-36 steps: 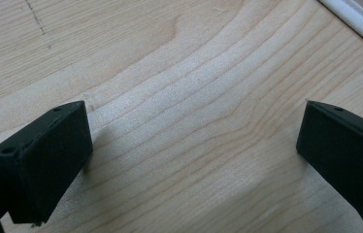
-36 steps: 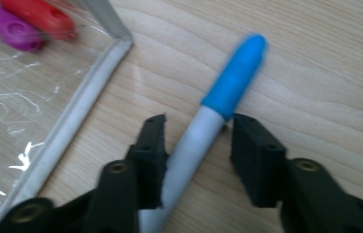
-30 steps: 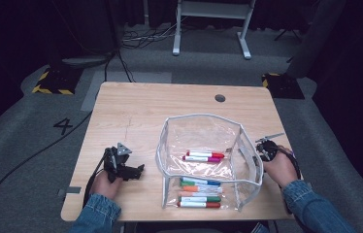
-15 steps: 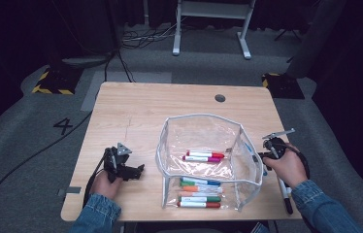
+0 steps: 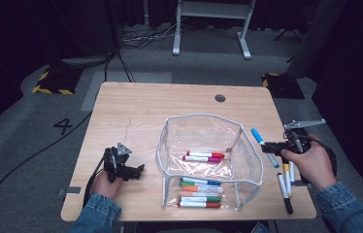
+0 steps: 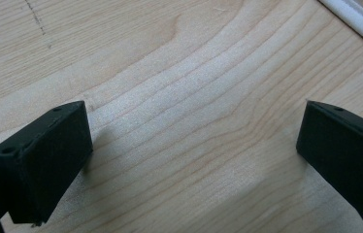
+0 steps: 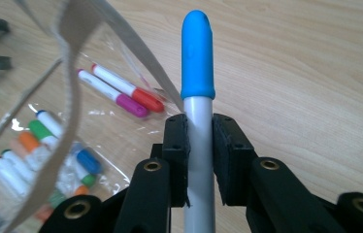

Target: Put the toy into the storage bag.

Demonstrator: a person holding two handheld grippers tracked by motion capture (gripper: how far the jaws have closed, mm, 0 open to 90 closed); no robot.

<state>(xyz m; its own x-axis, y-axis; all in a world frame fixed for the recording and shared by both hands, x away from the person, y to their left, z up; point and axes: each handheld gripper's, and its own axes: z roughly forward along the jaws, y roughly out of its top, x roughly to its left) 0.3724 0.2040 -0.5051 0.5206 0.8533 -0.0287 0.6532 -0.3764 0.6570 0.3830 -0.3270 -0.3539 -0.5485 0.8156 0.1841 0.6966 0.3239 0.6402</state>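
Clamping a blue-capped white marker pen (image 7: 197, 87), the right tool (image 7: 199, 145) is held right of the clear plastic pouch (image 5: 204, 145); the left tool (image 6: 194, 145) is rested apart on the wooden desk (image 5: 145, 111).

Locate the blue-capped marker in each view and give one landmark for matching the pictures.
High view: blue-capped marker at right, slanted, clamped in the right gripper beside the clear pouch.
Right gripper view: centre, pointing up between the gripper's jaws.
Left gripper view: not in it; bare table between open jaws.
Shared landmark: the pouch's pale rim, with the red and pink markers inside.
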